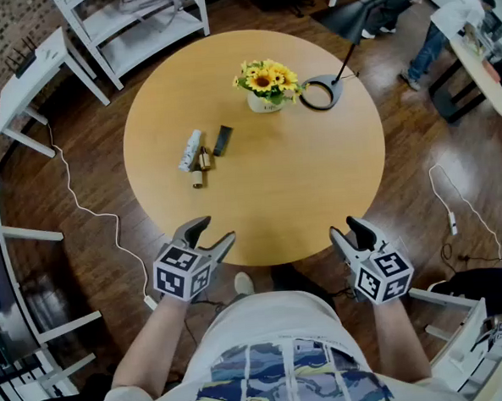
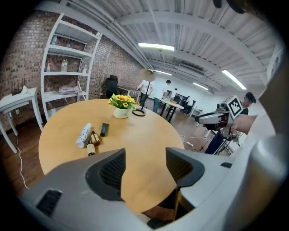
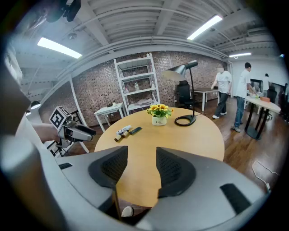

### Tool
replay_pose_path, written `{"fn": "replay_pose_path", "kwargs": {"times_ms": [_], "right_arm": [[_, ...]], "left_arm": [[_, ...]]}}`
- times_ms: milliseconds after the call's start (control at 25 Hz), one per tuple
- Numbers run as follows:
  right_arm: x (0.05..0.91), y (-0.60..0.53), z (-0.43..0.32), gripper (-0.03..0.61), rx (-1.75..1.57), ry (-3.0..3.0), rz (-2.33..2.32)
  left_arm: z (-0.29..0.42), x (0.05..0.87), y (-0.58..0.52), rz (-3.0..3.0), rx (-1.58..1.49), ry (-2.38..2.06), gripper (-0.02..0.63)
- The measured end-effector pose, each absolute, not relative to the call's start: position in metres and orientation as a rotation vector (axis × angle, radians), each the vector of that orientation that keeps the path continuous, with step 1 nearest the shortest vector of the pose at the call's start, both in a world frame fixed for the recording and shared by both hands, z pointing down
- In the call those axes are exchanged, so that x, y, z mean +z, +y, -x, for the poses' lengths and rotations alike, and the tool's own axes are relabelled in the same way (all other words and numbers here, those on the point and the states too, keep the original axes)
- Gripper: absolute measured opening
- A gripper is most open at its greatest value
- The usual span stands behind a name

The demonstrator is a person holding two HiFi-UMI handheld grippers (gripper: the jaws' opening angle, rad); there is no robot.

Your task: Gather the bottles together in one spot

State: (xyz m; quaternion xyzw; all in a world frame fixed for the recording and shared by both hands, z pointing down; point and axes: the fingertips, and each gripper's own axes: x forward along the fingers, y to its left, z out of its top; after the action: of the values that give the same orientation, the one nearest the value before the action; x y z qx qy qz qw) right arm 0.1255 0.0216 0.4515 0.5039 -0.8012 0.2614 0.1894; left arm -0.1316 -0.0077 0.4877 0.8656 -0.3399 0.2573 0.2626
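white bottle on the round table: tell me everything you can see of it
The white bottle lies on its side on the round wooden table, left of centre. It is slim and cylindrical, white, with faint print too small to read. In the head view its long axis runs diagonally. A small brown bottle lies close against its right side, seemingly touching it. A black item lies just apart.
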Motion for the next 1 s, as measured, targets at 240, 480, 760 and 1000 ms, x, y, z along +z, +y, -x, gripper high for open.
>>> {"fn": "replay_pose_path", "kwargs": {"times_ms": [240, 480, 760, 1000], "right_arm": [[0.465, -0.042, -0.168, 0.230, 0.731, -2.277, -1.325], [0.494, -0.079, -0.184, 0.230, 0.775, -2.346, -1.174], [0.512, -0.084, -0.217, 0.230, 0.811, -2.316, -1.159], [0.519, -0.069, -0.230, 0.230, 0.884, -2.251, -1.224]], "left_arm": [[0.086, 0.494, -0.106, -2.334, 0.754, -0.988, 0.256], [0.066, 0.541, -0.202, -2.272, 0.967, -1.037, 0.256], [0.084, 0.622, -0.294, -2.094, 1.140, -1.065, 0.256], [0.095, 0.661, -0.327, -2.027, 1.271, -1.011, 0.256]]}}
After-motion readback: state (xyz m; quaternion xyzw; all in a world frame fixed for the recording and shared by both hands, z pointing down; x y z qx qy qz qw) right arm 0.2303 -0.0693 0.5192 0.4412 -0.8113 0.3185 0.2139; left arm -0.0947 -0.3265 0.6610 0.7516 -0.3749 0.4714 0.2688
